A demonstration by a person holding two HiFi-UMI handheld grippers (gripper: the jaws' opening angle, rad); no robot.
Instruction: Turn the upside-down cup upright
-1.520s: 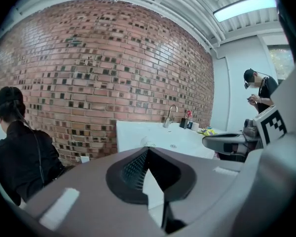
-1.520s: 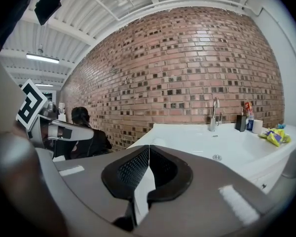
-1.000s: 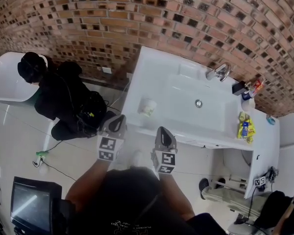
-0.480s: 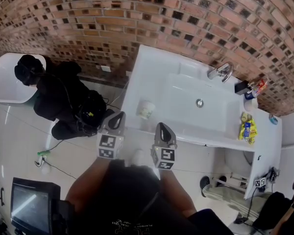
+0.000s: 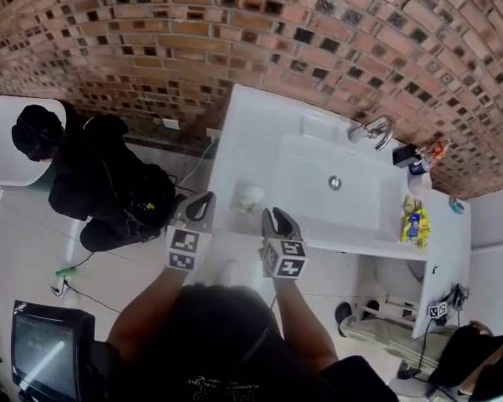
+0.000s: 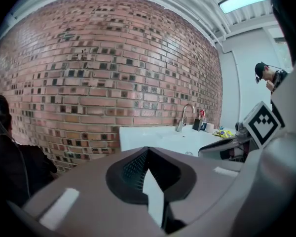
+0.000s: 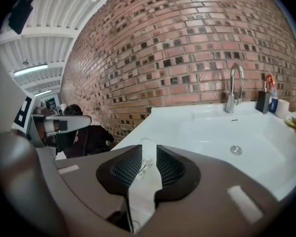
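Two tongs are held side by side over the near edge of a white counter (image 5: 235, 132). The left gripper (image 5: 203, 201) has its jaws closed tip to tip, with nothing between them. The right gripper (image 5: 276, 217) has its jaws opening, a narrow gap showing between the pads, and it grips nothing. The cup (image 5: 250, 198) stands on the counter just ahead of the right gripper's tips and a little toward the left gripper. It shows through the right jaws' gap as a white wall with a small dark drawing, and neither pad touches it. Whether its mouth faces up or down cannot be made out. Beyond the right gripper lie the sink basin (image 5: 318, 174) and a faucet (image 5: 373, 128). A person in black (image 5: 92, 182) crouches on the floor outside the left gripper.
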